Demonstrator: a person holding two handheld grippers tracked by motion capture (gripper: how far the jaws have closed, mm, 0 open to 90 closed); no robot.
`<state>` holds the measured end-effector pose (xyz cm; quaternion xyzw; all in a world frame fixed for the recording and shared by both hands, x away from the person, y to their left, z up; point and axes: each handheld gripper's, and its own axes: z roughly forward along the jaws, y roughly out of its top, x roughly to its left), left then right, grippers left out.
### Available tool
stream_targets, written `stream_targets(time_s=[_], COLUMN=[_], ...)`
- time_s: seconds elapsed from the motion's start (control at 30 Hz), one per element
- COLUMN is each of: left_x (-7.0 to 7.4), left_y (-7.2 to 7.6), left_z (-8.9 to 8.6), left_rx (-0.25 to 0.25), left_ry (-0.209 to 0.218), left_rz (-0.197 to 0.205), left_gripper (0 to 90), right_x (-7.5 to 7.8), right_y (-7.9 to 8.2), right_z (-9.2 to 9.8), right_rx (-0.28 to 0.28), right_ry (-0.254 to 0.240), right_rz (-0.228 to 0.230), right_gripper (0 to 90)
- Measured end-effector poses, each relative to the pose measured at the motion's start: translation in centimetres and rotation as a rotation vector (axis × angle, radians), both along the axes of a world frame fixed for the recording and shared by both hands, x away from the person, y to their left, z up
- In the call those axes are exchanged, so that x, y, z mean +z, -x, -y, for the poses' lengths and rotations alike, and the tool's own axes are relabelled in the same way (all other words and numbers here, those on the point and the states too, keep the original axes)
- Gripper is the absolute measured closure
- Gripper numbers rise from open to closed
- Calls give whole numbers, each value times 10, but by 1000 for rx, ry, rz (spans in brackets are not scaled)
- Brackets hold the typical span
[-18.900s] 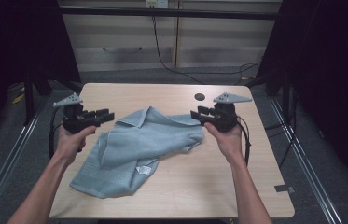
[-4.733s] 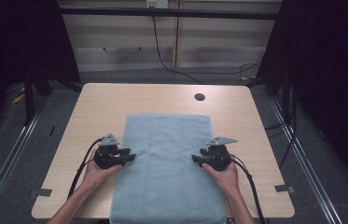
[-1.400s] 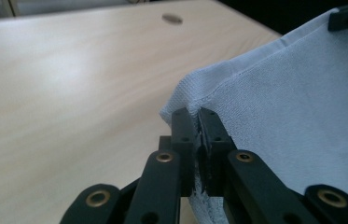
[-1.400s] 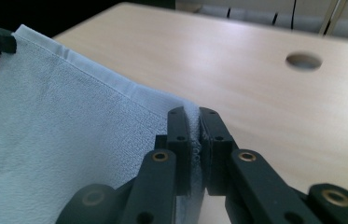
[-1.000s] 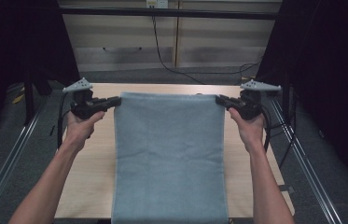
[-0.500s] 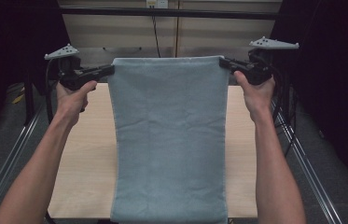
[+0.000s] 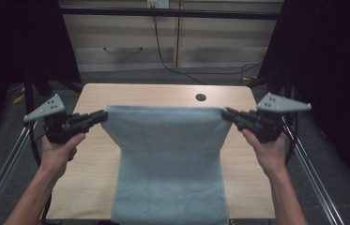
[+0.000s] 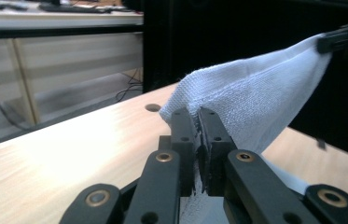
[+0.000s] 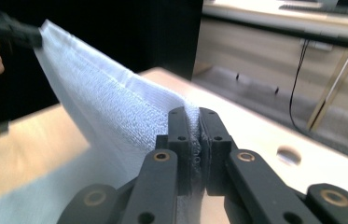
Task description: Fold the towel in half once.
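Note:
A pale blue towel (image 7: pixel 168 159) is stretched between both grippers above the wooden table (image 7: pixel 163 93). Its top edge runs level from one gripper to the other, and its lower part lies on the table and hangs over the near edge. My left gripper (image 7: pixel 101 115) is shut on the towel's left top corner (image 8: pixel 181 105). My right gripper (image 7: pixel 226 113) is shut on the right top corner (image 9: pixel 188 109). In the left gripper view the towel (image 8: pixel 260 93) rises to the other gripper at the upper right. In the right gripper view the towel (image 9: pixel 97 98) slopes up to the far gripper at the upper left.
A small round hole (image 7: pixel 201 97) sits in the table near its far edge, right of centre. Metal rails (image 7: pixel 313 178) run along both sides of the table. A black cable (image 7: pixel 168 51) hangs against the pale cabinet behind.
Both grippers have come down and toward the person with the towel's top edge still held. The towel's lower part has sunk onto the table.

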<state>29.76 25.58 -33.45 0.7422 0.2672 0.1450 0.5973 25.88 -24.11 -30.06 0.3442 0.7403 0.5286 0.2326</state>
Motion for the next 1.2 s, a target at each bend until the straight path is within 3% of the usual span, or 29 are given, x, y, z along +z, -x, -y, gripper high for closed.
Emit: stream_targets(time_s=[0.07, 0.17, 0.23, 0.3, 0.37, 0.53, 0.57, 0.63, 0.73, 0.8, 0.87, 1.03, 1.2], left_x=[-11, -33, -50, -69, -93, -141, -148, -153, -163, -168, -168, -171, -171], left_y=[12, 28, 40, 51, 60, 76, 78, 78, 67, 60, 53, 24, -5], left_z=[0, -2, -1, 1, 3, 5, 10, 15, 20, 20, 21, 26, 34], left_rx=[-39, -40, -34, -47, -59, -98, -115, -151, -139, -147, -137, -67, 8], left_ry=[-25, -42, -46, -67, -120, -156, -189, -242, -282, -268, -295, -274, -306], left_rz=[-25, -83, -114, -176, -227, -368, -396, -373, -405, -427, -391, -391, -333], left_gripper=[860, 860, 860, 860, 860, 859, 859, 857, 857, 857, 857, 861, 862], right_x=[-18, -47, -66, -80, -99, -147, -159, -173, -193, -197, -198, -200, -202], right_y=[16, 37, 53, 64, 74, 93, 94, 95, 88, 83, 76, 49, 16], right_z=[3, 6, 4, 1, 1, -5, -9, -15, -19, -17, -15, -15, -14], right_rx=[7, 23, 24, 20, 11, 21, 36, 45, 45, 34, 18, -13, -55], right_ry=[-6, -32, -19, -12, -20, 6, 25, 64, 106, 100, 122, 131, 132], right_rz=[-33, -86, -121, -138, -170, -293, -330, -377, -450, -468, -455, -431, -417], right_gripper=[844, 843, 843, 843, 843, 842, 842, 842, 842, 843, 843, 846, 846])
